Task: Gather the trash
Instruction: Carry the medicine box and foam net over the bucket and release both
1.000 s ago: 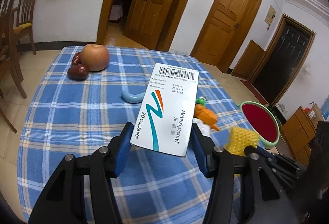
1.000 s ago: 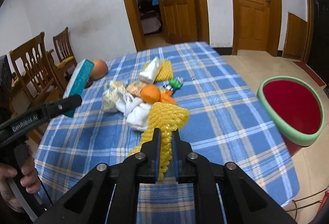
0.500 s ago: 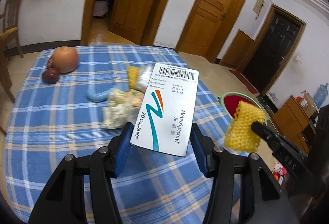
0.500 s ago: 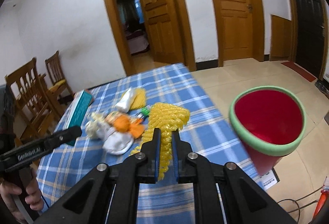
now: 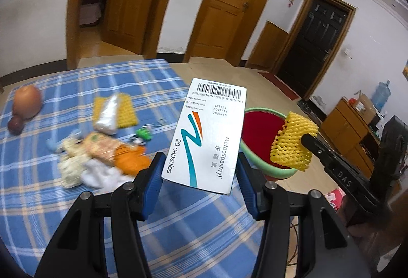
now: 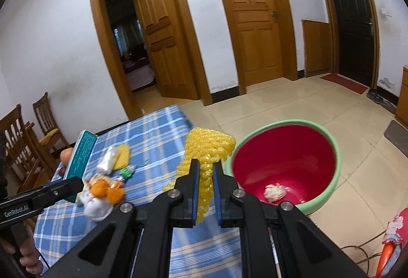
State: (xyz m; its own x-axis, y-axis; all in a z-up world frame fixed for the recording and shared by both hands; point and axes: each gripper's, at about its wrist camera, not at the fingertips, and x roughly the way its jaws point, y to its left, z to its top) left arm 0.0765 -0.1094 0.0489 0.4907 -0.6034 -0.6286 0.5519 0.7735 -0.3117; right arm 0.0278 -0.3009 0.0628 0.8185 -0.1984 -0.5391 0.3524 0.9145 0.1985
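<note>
My left gripper (image 5: 200, 168) is shut on a white medicine box (image 5: 211, 135) and holds it above the table's right edge; the box shows edge-on in the right wrist view (image 6: 80, 158). My right gripper (image 6: 205, 172) is shut on a yellow foam net (image 6: 206, 150), held just left of the red bin with a green rim (image 6: 288, 163). The net also shows in the left wrist view (image 5: 293, 141), over the bin (image 5: 257, 130). A white crumpled wad (image 6: 275, 192) lies in the bin.
On the blue plaid tablecloth (image 5: 76, 201) lie a heap of wrappers, tissue and orange peel (image 5: 102, 158), a yellow net with a plastic bag (image 5: 113, 111), an apple (image 5: 26, 101) and a date (image 5: 15, 123). Wooden chairs (image 6: 23, 148) stand at the left.
Both grippers have swung right, away from the table middle, toward the bin. The net now hangs beside the bin's rim, and the bin looks larger and closer.
</note>
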